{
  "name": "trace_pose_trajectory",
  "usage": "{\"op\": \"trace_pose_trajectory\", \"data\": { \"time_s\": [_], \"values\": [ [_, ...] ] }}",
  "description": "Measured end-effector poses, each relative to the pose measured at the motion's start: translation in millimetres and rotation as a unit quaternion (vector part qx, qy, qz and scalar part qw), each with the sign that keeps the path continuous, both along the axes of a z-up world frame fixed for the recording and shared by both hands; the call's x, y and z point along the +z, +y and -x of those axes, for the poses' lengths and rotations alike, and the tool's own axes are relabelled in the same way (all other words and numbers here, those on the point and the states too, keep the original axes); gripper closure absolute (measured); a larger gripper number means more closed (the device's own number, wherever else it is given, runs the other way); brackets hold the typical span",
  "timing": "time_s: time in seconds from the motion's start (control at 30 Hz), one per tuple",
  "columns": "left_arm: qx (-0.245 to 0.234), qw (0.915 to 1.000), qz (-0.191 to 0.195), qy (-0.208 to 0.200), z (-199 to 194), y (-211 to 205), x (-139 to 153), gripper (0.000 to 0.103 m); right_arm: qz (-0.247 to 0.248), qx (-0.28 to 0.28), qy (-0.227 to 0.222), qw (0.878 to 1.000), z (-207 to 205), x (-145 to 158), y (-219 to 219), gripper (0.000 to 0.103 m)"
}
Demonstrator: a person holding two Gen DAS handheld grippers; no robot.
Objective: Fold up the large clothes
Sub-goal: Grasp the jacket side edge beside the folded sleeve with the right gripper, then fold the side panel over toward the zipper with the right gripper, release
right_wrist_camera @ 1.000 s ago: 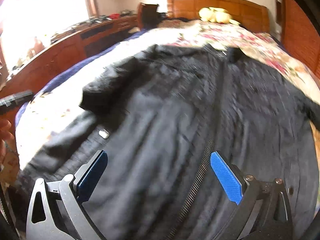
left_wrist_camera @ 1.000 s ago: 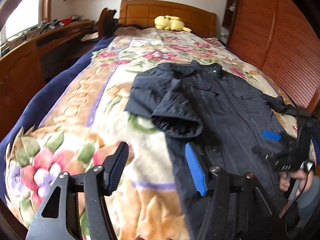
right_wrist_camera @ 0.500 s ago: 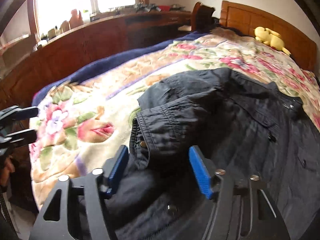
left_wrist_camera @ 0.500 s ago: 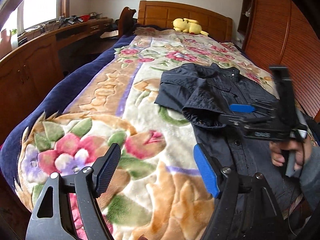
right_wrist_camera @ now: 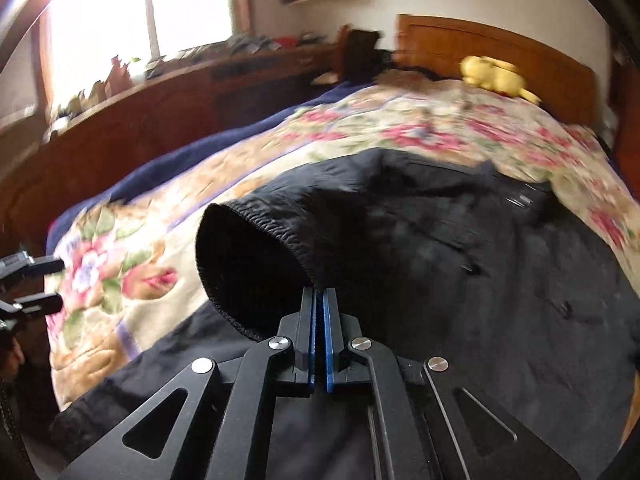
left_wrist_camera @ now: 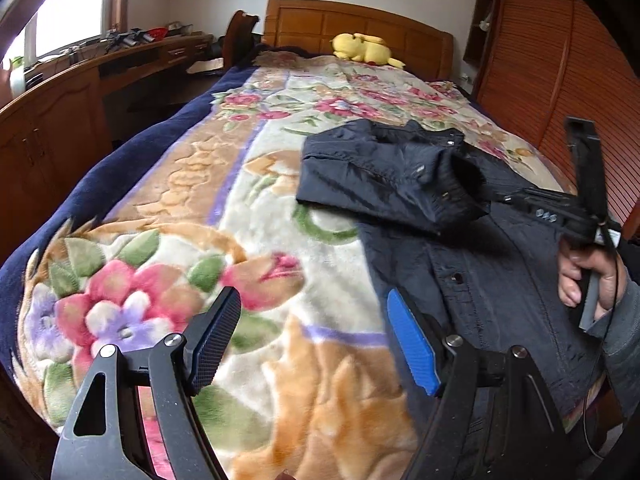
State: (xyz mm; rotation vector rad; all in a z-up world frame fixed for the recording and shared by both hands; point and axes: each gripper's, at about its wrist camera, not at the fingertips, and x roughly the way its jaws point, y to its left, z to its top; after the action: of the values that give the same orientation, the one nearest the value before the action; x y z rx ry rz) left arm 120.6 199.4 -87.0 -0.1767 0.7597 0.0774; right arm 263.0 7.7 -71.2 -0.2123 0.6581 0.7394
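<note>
Dark jacket lies flat on floral blanket of the bed, occupying center-right of the L wrist frame, w/ one sleeve folded across the chest so its cuff opens toward lower center of the R wrist frame. R tongs are pressed together, pinching the cuff's elastic edge at bottom center of that frame; in the L view the same tool sits at far right, gripped by the right hand. L tongs are spread wide and carry nothing, positioned at lower center above blanket just beside the jacket's hem edge; yellow plush toy rests by the headboard, upper center.
</note>
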Motion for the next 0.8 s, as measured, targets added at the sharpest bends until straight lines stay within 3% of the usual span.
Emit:
{"op": "trace_pose_trajectory", "data": {
  "time_s": [0.13,0.23,0.47,0.53,0.6,0.67,0.8],
  "values": [
    [-0.019,0.9998,0.001,-0.002,-8,-16,1,0.026,-0.04,-0.047,0.013,0.998,3,4,-57,0.101],
    [-0.033,0.9994,0.0,-0.005,-14,-29,3,0.026,-0.035,-0.072,0.01,0.997,7,2,-78,0.101],
    [-0.053,0.9986,-0.002,-0.007,-17,-50,6,0.026,-0.03,-0.064,-0.006,0.997,11,7,-64,0.1],
    [-0.055,0.9985,-0.004,-0.006,-16,-53,6,0.026,-0.028,-0.055,-0.003,0.998,5,4,-62,0.087],
    [-0.055,0.9985,-0.006,-0.004,-15,-56,7,0.026,-0.025,-0.051,0.011,0.998,-8,-4,-55,0.049],
    [-0.055,0.9985,-0.007,-0.003,-14,-57,7,0.026,-0.022,-0.049,0.024,0.998,-24,-12,-50,0.041],
    [-0.05,0.9987,-0.006,0.0,-12,-54,5,0.026,0.008,-0.044,0.05,0.998,-60,-29,-37,0.041]
  ]
}}
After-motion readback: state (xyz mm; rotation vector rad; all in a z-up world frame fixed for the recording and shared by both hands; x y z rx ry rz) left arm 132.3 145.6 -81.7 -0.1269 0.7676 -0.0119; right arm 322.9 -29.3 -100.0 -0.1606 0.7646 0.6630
